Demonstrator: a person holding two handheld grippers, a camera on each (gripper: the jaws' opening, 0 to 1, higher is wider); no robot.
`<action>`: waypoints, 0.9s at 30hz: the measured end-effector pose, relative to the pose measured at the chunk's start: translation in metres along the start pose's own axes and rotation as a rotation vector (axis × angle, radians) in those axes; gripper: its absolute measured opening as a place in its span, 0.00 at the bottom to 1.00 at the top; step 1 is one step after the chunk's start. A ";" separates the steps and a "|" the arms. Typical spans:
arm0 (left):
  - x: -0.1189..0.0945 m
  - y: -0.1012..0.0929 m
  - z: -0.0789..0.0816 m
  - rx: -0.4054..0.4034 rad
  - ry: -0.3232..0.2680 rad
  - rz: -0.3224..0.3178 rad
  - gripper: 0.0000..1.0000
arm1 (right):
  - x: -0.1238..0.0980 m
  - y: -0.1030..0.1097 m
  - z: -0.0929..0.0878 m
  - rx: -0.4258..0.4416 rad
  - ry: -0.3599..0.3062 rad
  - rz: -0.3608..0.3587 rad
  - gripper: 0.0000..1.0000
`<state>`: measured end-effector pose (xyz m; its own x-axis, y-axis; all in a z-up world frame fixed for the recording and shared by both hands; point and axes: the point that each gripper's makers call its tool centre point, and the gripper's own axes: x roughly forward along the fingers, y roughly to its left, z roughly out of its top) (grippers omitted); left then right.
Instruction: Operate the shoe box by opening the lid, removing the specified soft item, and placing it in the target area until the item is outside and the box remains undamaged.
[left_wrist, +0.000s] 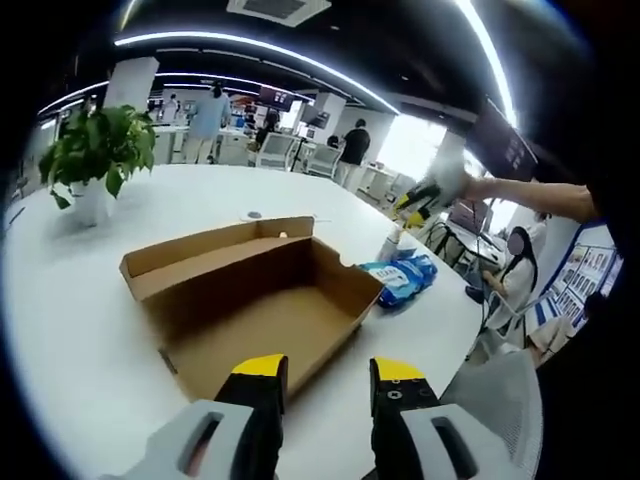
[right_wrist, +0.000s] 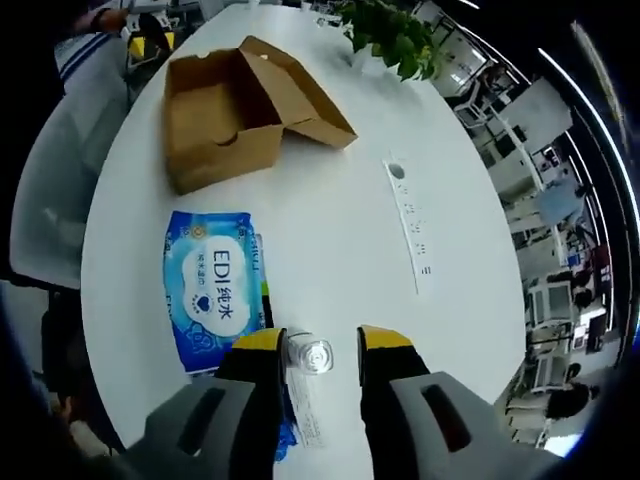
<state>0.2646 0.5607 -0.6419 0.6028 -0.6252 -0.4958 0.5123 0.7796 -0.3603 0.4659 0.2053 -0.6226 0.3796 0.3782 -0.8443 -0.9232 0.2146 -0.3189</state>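
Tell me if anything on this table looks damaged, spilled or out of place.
Nothing stands out. The cardboard box sits open, empty and intact, the blue wipes pack lies flat on the white table beside it, and nothing has spilled.

Wipes pack (right_wrist: 213, 285) lies beside open box (right_wrist: 225, 110) on table (right_wrist: 350, 230).
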 end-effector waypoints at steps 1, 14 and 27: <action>-0.001 0.001 0.000 -0.002 -0.003 0.004 0.33 | -0.002 0.001 0.004 0.019 -0.019 -0.004 0.26; -0.013 0.011 0.004 -0.054 -0.055 0.026 0.33 | -0.007 0.048 0.045 0.317 -0.268 0.001 0.28; -0.019 0.042 0.008 -0.117 -0.093 0.118 0.33 | -0.003 0.110 0.079 0.538 -0.453 0.024 0.30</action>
<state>0.2795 0.6046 -0.6410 0.7113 -0.5254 -0.4670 0.3632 0.8435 -0.3957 0.3677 0.2992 -0.6208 0.4555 0.7009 -0.5489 -0.8176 0.5733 0.0536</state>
